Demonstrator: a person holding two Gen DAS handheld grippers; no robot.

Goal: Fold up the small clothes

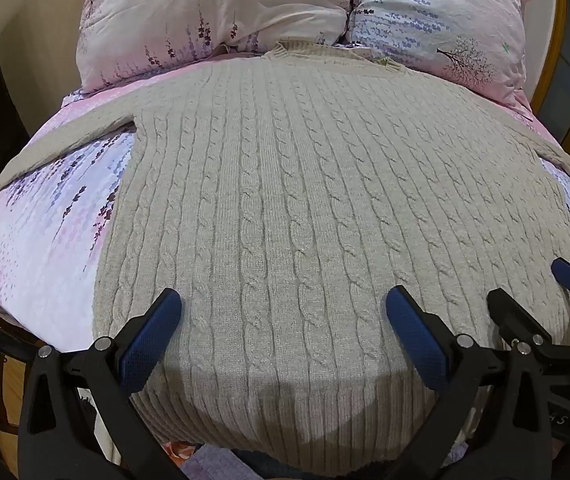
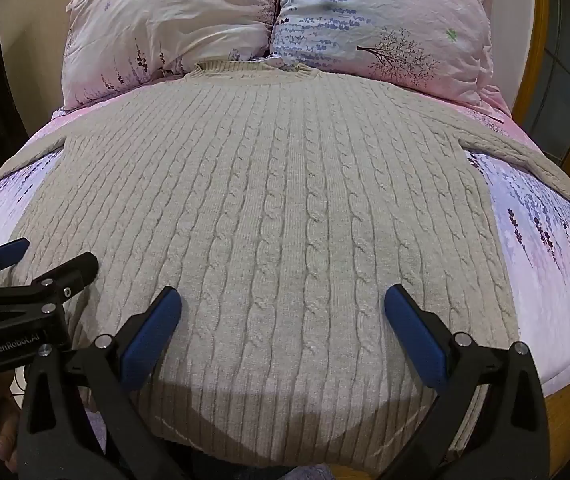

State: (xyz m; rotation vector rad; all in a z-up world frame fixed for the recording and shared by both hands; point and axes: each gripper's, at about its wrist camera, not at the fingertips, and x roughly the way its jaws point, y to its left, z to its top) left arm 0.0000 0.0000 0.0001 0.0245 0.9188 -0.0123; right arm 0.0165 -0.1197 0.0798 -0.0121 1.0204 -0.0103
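A: So, left wrist view first. Where does the sweater (image 1: 285, 200) lie?

B: Spread flat on the bed (image 1: 37, 248), filling the middle of the frame, collar at the upper centre against the two pillows (image 1: 213, 12). Its ribbed hem hangs at the bottom centre, over the bed's near edge. The left gripper (image 1: 284, 320) stands wide open above the lower part of the knit, just up from the hem, nothing between its blue pads (image 1: 149, 344).

A: And the other one?

B: The right gripper (image 1: 533, 288) comes in at the lower right of the frame, also spread open, over the sweater's right side edge.

A: Room to move?

B: One sleeve (image 1: 57, 144) runs out to the left of the frame and drops over the bed's side. Floral sheet shows bare at the left between sleeve and body.

A: Now the right wrist view.

B: Same sweater (image 2: 285, 200), collar at the upper centre, hem at the bottom centre. The right gripper (image 2: 283, 320) gapes open over the lower knit, holding nothing. The left gripper (image 2: 53, 256) shows at the left of the frame, open, over the sweater's left edge.

A: Edges here?

B: The other sleeve (image 2: 525, 152) slants to the right of the frame toward the bed's side. Bare sheet (image 2: 545, 248) lies at the right, and a wooden bed frame (image 2: 533, 40) curves along the upper right. A hand (image 2: 5, 432) shows dimly at the lower left.
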